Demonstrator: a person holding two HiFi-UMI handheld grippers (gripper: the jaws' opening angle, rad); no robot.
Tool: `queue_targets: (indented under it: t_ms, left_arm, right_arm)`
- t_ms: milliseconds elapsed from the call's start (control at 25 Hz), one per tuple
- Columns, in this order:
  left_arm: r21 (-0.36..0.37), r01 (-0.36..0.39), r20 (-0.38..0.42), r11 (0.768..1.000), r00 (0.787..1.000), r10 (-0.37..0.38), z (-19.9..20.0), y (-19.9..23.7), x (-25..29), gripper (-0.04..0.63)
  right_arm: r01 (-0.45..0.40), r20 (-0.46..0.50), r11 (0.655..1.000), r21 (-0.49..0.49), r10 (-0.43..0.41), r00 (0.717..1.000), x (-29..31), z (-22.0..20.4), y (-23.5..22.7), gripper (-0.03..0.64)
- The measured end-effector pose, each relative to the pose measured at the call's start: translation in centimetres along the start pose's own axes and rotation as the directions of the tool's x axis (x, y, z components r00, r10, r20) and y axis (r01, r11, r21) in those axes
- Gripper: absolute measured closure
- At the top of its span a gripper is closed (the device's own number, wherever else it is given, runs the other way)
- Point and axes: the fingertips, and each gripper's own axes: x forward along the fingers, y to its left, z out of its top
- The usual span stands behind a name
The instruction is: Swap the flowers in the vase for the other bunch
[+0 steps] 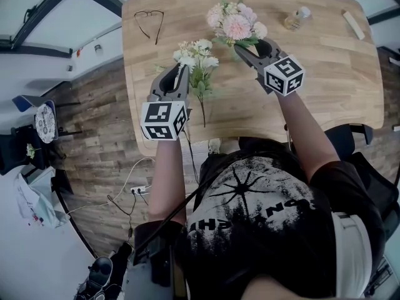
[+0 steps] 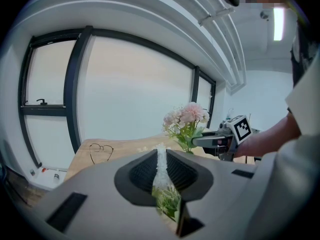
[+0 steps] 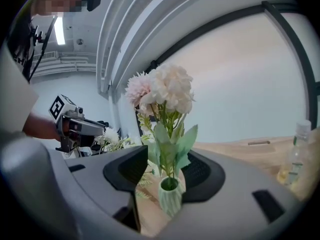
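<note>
A bunch of pink and cream flowers (image 1: pixel 234 20) (image 3: pixel 162 91) stands upright in a small ribbed pale-green vase (image 3: pixel 170 199) on the wooden table (image 1: pixel 325 92). My right gripper (image 1: pixel 255 45) (image 3: pixel 165 176) is open, with the vase and stems between its jaws and neither pad pressing on them. In the head view the blooms hide the vase. My left gripper (image 1: pixel 181 70) (image 2: pixel 161 171) is shut on the stems of the other bunch, white flowers with green leaves (image 1: pixel 197 58) (image 2: pixel 161 166), held left of the vase. The stem ends trail toward the table's near edge.
A pair of glasses (image 1: pixel 149 20) (image 2: pixel 101 151) lies at the far left of the table. A small clear bottle (image 1: pixel 297 19) (image 3: pixel 296 156) stands right of the vase, and a pale stick (image 1: pixel 353 25) lies at the far right corner. The floor beyond the near edge holds cables.
</note>
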Motion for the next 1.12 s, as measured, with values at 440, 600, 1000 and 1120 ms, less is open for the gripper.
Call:
queue_targets:
  t_ms: [440,600,1000,1120]
  left_arm:
    - [-0.001,0.003,-0.001,1.0,1.0,-0.003,-0.2,0.0,0.0,0.532]
    - [0.0,0.011,0.002,1.0,1.0,-0.011,-0.2,-0.3,0.1,0.531]
    - [0.009,0.04,0.001,0.999,0.999,-0.04,-0.2,-0.9,-0.3,0.532]
    - [0.019,0.056,0.007,0.998,0.998,-0.057,0.0,-1.2,-0.6,0.532]
  right_arm:
    - [0.024,-0.004,1.0,0.012,-0.024,1.0,-0.2,-0.4,-0.4,0.415]
    - [0.043,-0.006,0.999,0.014,-0.043,0.999,-0.7,-0.6,-0.6,0.403]
    - [0.096,-0.005,0.995,0.024,-0.096,0.995,-2.7,-0.6,-0.9,0.399]
    - [0.127,0.002,0.992,0.026,-0.127,0.992,-3.7,-0.5,-0.8,0.399]
